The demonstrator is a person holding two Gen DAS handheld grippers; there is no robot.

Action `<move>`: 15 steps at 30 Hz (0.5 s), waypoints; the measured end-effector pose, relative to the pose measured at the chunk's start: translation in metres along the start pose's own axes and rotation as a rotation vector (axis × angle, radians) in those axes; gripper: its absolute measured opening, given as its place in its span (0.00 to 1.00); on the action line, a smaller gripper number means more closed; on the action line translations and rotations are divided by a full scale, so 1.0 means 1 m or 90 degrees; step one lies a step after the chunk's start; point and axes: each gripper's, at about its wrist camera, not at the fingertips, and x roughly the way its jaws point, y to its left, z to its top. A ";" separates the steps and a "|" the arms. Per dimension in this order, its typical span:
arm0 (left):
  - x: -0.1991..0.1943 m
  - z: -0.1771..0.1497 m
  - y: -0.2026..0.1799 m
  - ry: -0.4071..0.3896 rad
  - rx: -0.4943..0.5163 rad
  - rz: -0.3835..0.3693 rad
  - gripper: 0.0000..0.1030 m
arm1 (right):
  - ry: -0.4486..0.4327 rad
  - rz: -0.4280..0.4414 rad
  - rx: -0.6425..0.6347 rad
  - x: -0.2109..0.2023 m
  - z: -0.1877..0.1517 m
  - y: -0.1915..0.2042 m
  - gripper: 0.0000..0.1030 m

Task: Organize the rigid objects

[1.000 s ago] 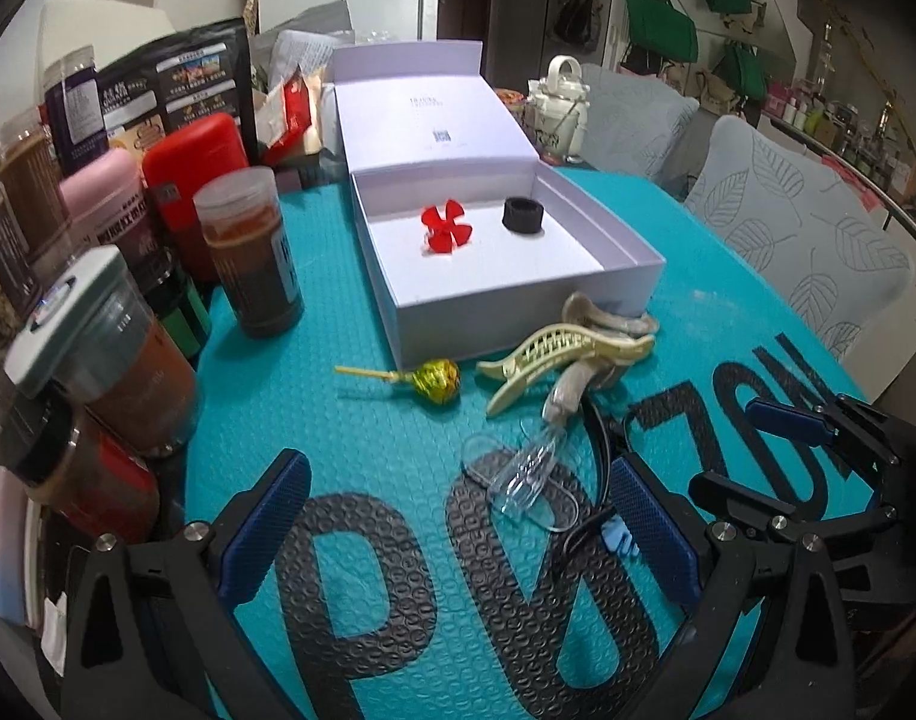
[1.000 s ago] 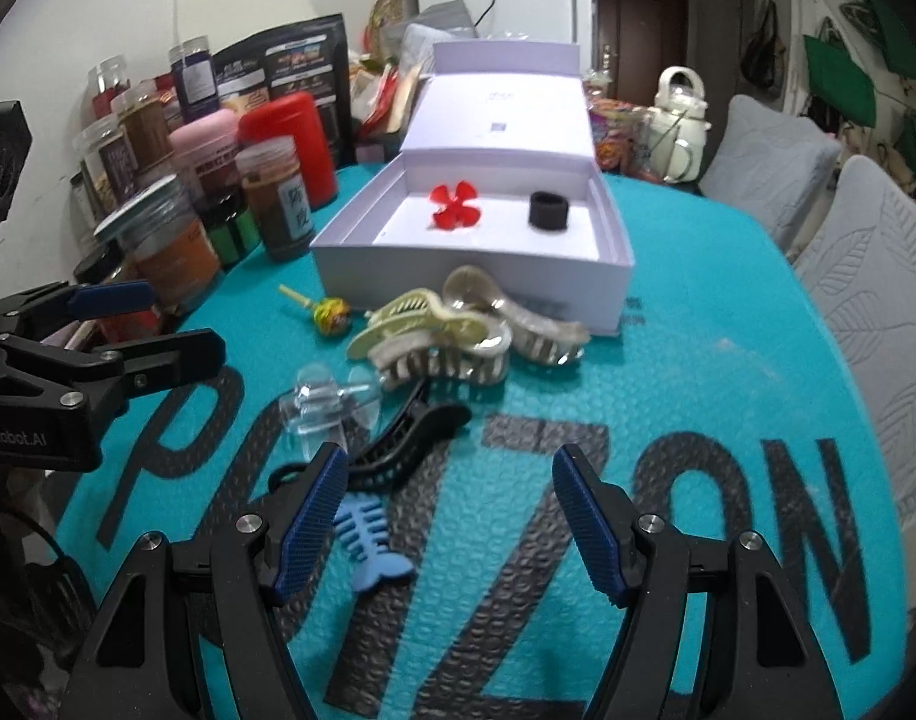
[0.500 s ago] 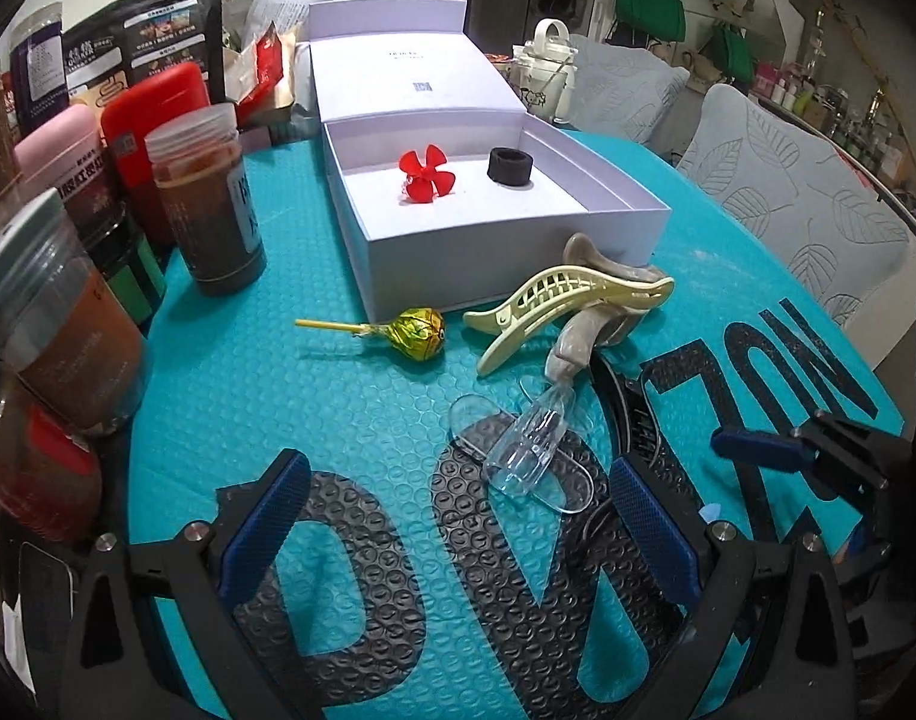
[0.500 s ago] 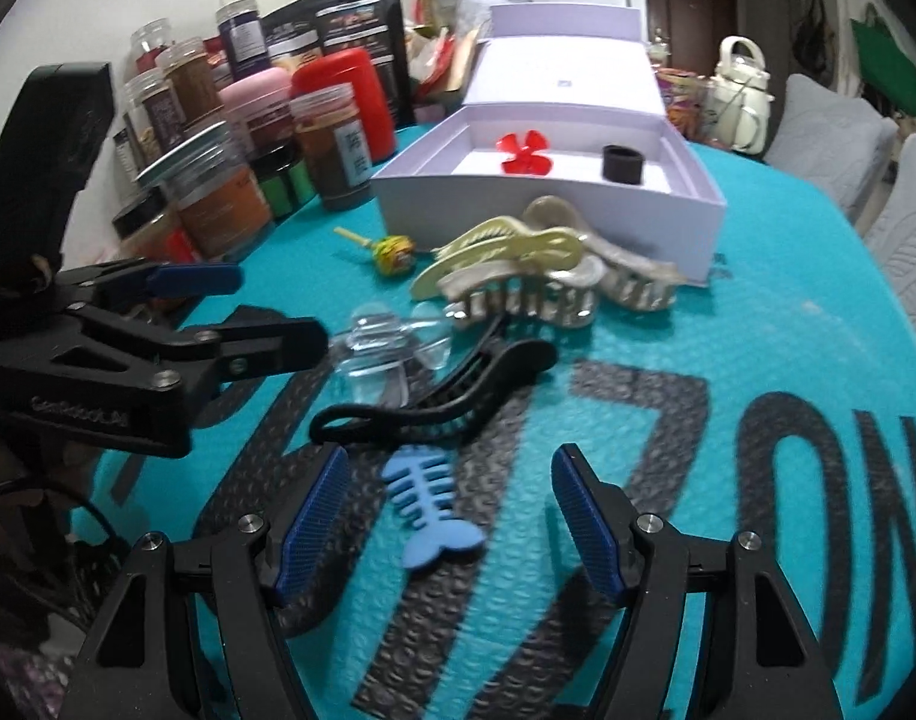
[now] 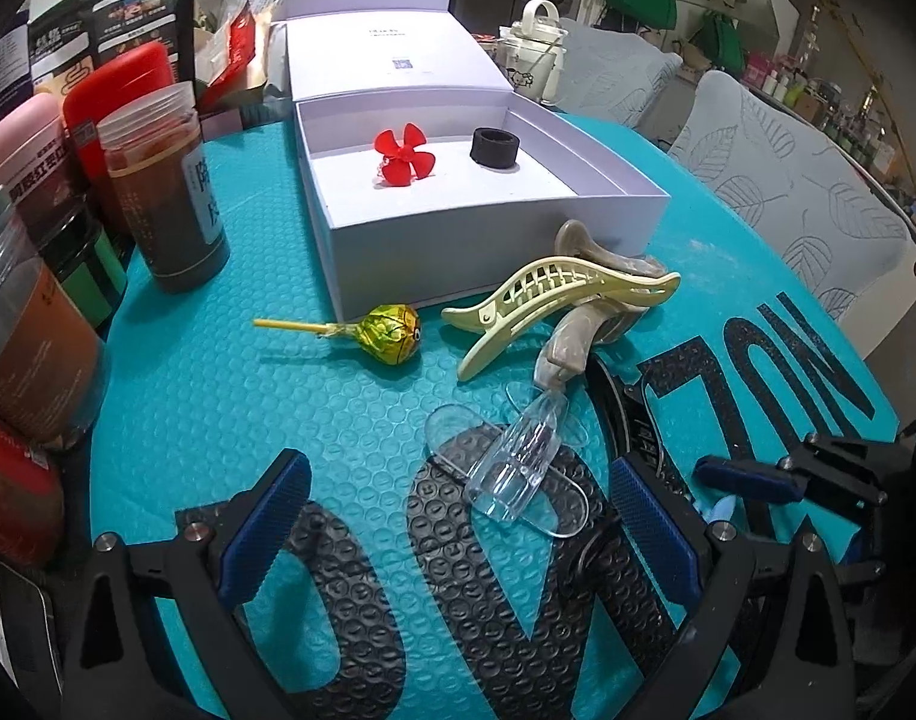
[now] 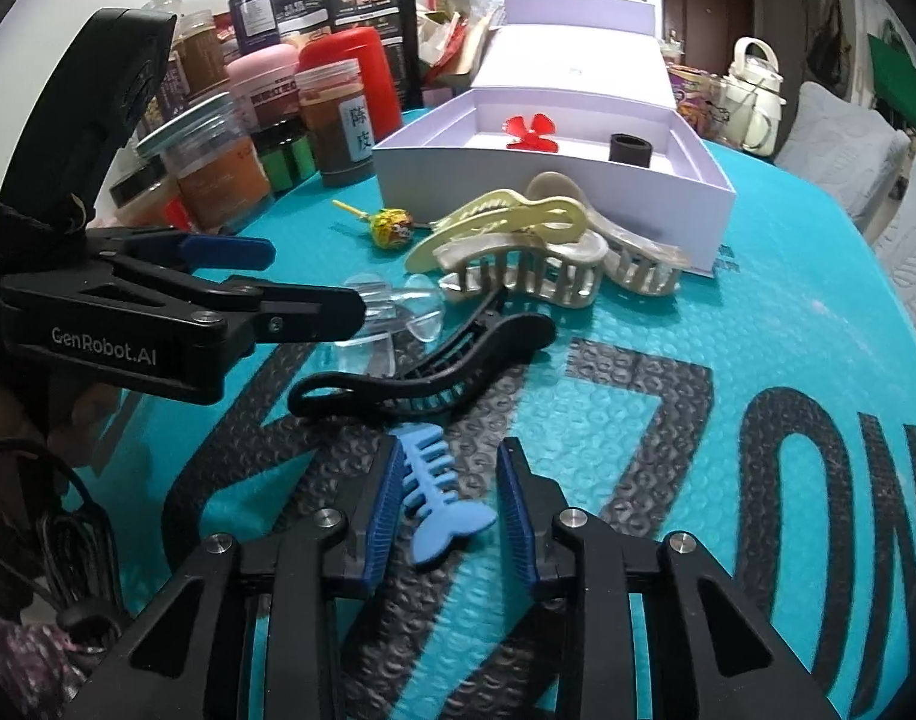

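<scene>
Both wrist views low, close over mat (image 5: 218,396), facing box (image 6: 608,204); shared.

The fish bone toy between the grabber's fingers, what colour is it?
Light blue. The fish bone toy shows best in the right wrist view.

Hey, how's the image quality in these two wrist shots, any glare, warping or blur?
Left wrist view: sharp, with dark fisheye corners, a bowed white box and glints on the clear clip. Right wrist view: equally warped and sharp, the blue fishbone crisp.

A blue fishbone clip (image 6: 437,489) lies flat on the teal mat, beside a black hair clip (image 6: 422,369).
</scene>
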 end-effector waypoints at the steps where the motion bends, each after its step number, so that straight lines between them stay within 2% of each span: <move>1: 0.001 0.001 -0.001 0.002 0.007 0.004 0.99 | 0.000 -0.007 0.001 -0.001 0.000 -0.002 0.31; 7: 0.000 0.003 -0.007 -0.006 0.038 0.002 0.99 | -0.001 -0.043 0.043 -0.004 0.000 -0.029 0.31; 8: -0.001 0.003 -0.009 -0.010 0.044 0.005 0.99 | 0.000 -0.043 0.051 -0.004 0.000 -0.034 0.37; 9: -0.003 0.003 -0.011 -0.012 0.051 0.006 0.99 | 0.004 -0.050 0.060 -0.004 0.000 -0.037 0.53; 11: -0.007 0.004 -0.013 -0.019 0.059 0.006 0.99 | 0.014 -0.077 0.073 -0.004 0.000 -0.041 0.63; 15: -0.014 0.008 -0.010 -0.028 0.062 0.005 0.98 | 0.016 -0.077 0.110 -0.007 0.000 -0.047 0.63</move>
